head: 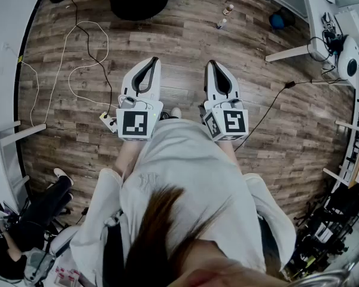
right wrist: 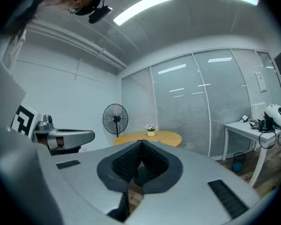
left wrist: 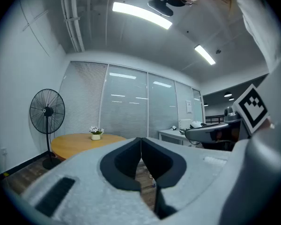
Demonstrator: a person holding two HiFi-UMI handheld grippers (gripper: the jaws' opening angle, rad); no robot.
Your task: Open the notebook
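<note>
At the centre of the head view, above the dark wood-plank floor (head: pixel 185 40), we hold the white moulded left gripper (head: pixel 149 60) and right gripper (head: pixel 212 63) level. Each has its black pads (right wrist: pixel 127 166) pressed together on nothing. Where the notebook lies, or which way it points, we cannot tell; ahead stands a round yellow wooden table (left wrist: pixel 79 142).

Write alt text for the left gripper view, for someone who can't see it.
The left hand-held gripper, jaws shut on nothing, points level across an office toward a round wooden table with a small flower pot on it. A standing fan is left of the table, with a glass wall behind.
</note>
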